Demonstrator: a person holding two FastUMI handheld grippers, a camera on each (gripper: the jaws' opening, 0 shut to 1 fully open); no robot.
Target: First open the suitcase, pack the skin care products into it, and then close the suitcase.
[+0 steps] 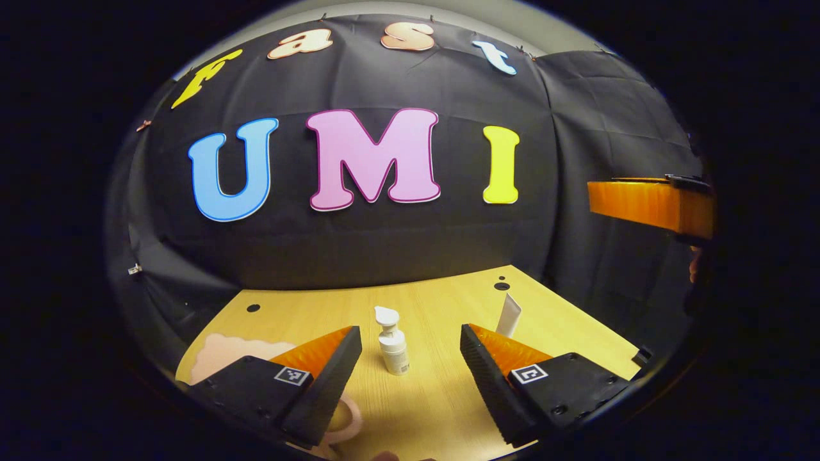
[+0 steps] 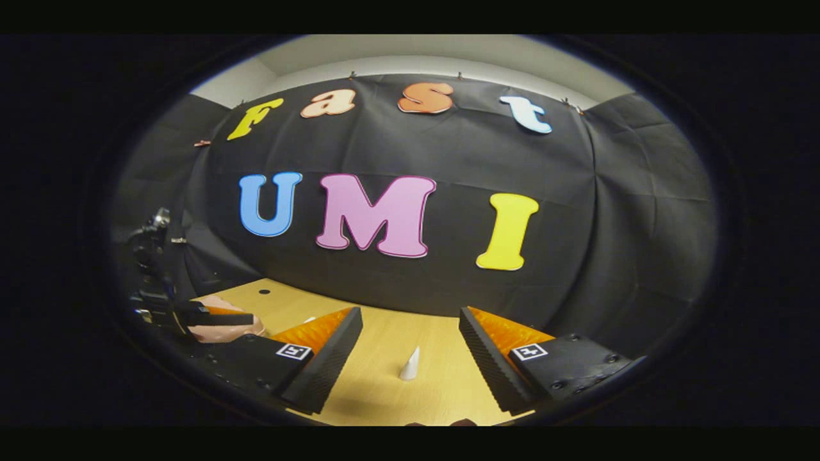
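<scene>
On the far left of the left gripper view, a pink suitcase [image 1: 221, 355] lies at the wooden worktop [image 1: 435, 301] edge, partly behind the left tongs [image 1: 410, 368], which hang wide apart and empty. Dead centre between them stands a white pump bottle [image 1: 392, 342], upright; further right, a white tube [image 1: 509, 315] stands near the back. Over in the right gripper view, the right tongs [image 2: 410, 371] are spread too, holding nothing, the tube [image 2: 409, 365] ahead of them. Whether the case is open, I can't tell. If not, that comes first: one tong steadying the shell, the other lifting the lid by its edge, slowly, without sweeping that bottle over.
</scene>
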